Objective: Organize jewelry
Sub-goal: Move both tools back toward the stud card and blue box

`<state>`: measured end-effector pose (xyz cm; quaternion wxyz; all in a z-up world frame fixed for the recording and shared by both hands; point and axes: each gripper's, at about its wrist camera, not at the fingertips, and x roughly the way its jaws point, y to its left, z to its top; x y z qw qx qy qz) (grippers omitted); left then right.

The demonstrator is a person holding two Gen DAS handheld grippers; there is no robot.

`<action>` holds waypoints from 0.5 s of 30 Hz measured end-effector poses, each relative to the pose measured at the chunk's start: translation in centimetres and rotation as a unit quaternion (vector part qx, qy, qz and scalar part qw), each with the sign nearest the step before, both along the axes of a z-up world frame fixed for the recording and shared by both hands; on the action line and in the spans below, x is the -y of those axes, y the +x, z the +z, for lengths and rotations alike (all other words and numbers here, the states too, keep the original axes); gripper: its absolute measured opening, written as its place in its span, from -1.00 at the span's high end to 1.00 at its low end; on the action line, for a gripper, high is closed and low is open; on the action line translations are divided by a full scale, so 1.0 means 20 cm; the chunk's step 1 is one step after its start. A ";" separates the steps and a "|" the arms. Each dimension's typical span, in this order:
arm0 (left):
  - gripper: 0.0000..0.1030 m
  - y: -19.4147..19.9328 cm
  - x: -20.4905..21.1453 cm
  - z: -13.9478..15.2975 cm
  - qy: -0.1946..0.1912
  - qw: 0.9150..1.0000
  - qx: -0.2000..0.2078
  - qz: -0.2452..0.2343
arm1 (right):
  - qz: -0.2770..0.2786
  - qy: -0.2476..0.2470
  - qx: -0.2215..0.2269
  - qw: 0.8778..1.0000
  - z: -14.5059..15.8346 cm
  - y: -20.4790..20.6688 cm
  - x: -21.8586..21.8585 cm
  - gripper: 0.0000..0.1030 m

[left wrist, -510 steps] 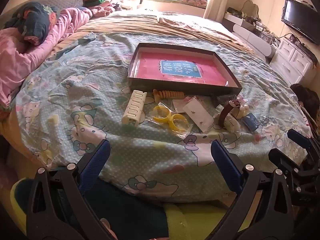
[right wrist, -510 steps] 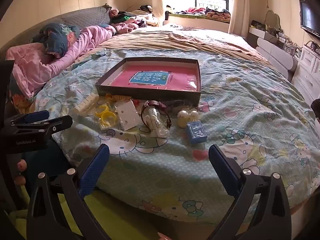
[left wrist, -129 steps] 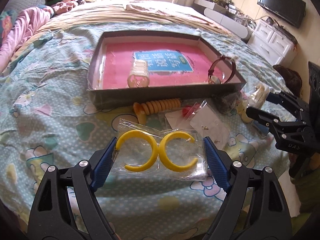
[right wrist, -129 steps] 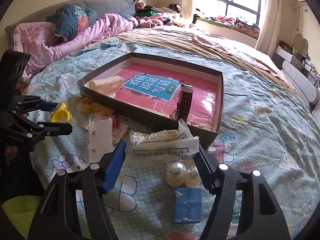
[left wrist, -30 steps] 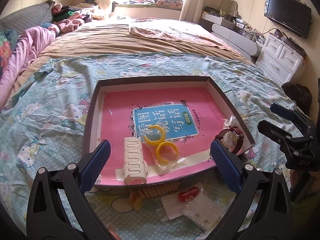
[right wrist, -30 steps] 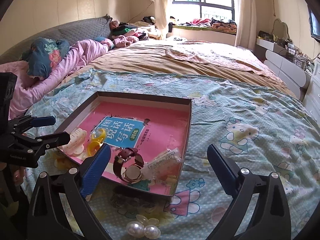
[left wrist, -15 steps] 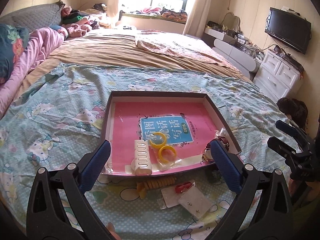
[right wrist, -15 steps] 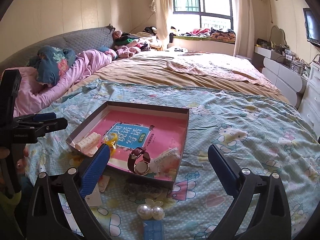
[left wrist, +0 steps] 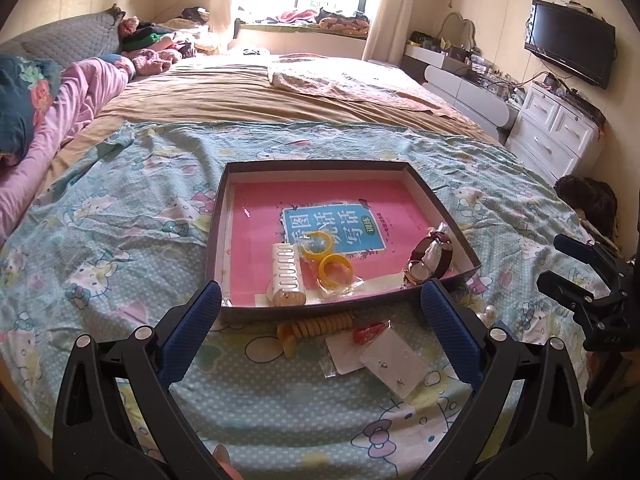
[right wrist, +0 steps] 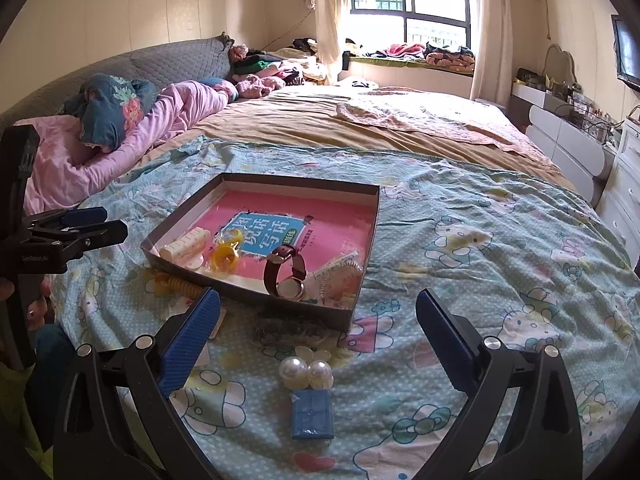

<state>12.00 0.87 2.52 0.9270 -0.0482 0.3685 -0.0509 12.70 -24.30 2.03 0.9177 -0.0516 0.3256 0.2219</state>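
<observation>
While the bedspread [left wrist: 120, 248] is strewn with loose pieces, the shallow box [left wrist: 224, 216] sits in the middle of it with a pink book as its floor. Inside the box lie a cream hair clip [left wrist: 285, 272], a clear packet of yellow hoops [left wrist: 330, 258], a dark red watch [right wrist: 285, 274] standing on its edge, and a clear bag [right wrist: 340, 274] in the near right corner. Just outside the box's near wall rest an orange spiral hair tie [left wrist: 314, 326], a red clip [left wrist: 368, 330] and white earring cards [left wrist: 392, 364]. On the right wrist view, a dark hair net [right wrist: 288, 328] lies touching the box's near wall, with two pearl balls [right wrist: 306, 372] and a small blue box [right wrist: 312, 414] closer to the camera. Pink bedding [right wrist: 120, 140] is heaped along the far left.

Nothing lies between either pair of fingers. The left gripper [left wrist: 320, 328] hangs above the bed's near edge with its jaws spread wide and empty, aimed at the box. The right gripper [right wrist: 318, 340] hangs likewise, jaws wide apart and holding nothing, over the pearl balls.
</observation>
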 end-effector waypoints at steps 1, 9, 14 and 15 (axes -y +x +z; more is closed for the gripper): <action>-0.82 -0.01 0.00 -0.01 -0.001 1.000 -0.004 -0.001 | 0.000 -0.001 -0.005 1.000 -0.01 -0.01 0.00 -0.90; -0.82 -0.05 0.05 -0.11 0.008 0.999 -0.028 -0.014 | 0.002 -0.005 -0.037 0.999 -0.12 -0.04 -0.01 -0.90; -0.82 -0.07 0.10 -0.16 0.011 0.999 -0.036 -0.035 | 0.006 -0.012 -0.048 0.999 -0.16 -0.06 -0.01 -0.90; -0.82 -0.08 0.12 -0.17 0.014 0.998 -0.038 -0.039 | 0.006 -0.013 -0.050 0.999 -0.17 -0.06 -0.01 -0.90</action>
